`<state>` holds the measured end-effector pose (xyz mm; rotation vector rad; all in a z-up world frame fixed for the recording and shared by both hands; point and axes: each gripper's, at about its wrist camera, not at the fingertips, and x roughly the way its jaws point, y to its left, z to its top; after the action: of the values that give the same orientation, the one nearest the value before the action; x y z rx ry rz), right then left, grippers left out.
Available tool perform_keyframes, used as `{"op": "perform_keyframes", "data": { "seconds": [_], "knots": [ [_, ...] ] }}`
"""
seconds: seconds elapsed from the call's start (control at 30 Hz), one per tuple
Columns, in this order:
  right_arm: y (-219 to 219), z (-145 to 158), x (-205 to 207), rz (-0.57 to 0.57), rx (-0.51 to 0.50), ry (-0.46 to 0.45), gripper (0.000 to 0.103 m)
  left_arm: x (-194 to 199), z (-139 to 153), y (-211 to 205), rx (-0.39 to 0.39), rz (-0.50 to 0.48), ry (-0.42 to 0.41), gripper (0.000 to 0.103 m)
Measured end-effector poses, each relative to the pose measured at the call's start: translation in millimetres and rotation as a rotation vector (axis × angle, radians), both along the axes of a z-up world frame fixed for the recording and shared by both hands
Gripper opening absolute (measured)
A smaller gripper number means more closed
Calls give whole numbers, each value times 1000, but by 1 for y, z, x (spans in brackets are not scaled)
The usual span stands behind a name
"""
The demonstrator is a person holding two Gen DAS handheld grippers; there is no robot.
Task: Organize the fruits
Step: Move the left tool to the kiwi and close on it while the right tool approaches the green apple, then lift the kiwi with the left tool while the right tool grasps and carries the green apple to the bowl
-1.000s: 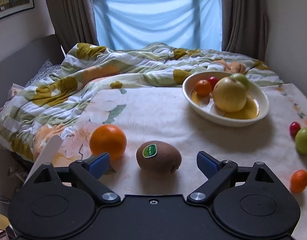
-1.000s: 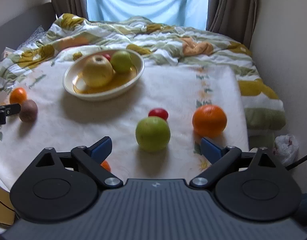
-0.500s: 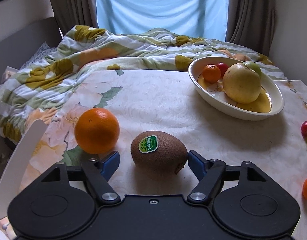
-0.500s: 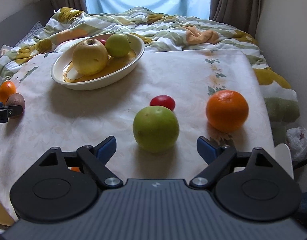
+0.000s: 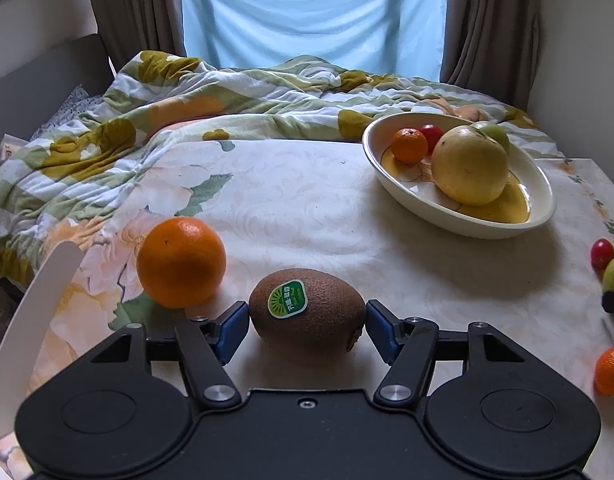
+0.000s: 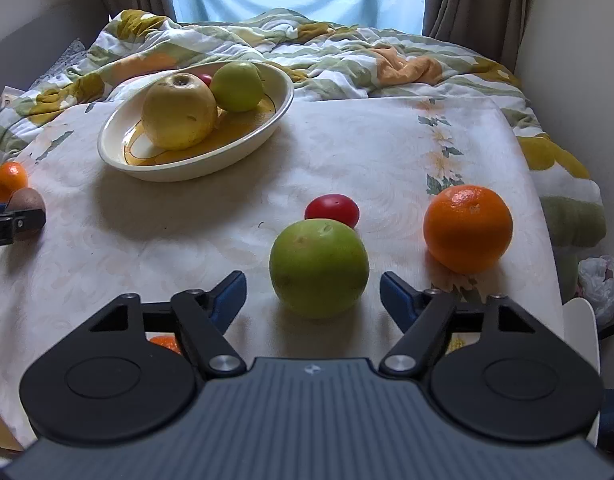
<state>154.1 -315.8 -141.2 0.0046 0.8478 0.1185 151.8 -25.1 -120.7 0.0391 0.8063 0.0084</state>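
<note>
On a floral tablecloth, the left gripper brackets a stickered kiwi, both blue pads touching its ends; an orange sits at its 10 o'clock. The right gripper stands spread, apart from a green apple. The fruit bowl lies at the apple's 11 o'clock.
</note>
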Motion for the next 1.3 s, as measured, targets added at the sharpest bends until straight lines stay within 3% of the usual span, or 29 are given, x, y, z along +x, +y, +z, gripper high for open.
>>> {"op": "perform_keyframes", "data": {
  "seconds": [0.2,0.3,0.57,0.93,1.3],
  "knots": [
    [1,0,4,-15,8,-9,79,-10,2,-10,-16,-24,9,68],
    [3,0,5,-18,-14,-10,69,-15,3,-12,-31,-30,10,68],
    [4,10,-4,-4,6,-17,68,-30,18,-19,-38,-41,-17,68],
    [14,47,-19,44,23,-52,68,-44,65,-26,-46,-56,-82,68],
    [28,94,-15,54,42,-97,68,-26,110,-23,-67,-99,-135,68]
  ]
}}
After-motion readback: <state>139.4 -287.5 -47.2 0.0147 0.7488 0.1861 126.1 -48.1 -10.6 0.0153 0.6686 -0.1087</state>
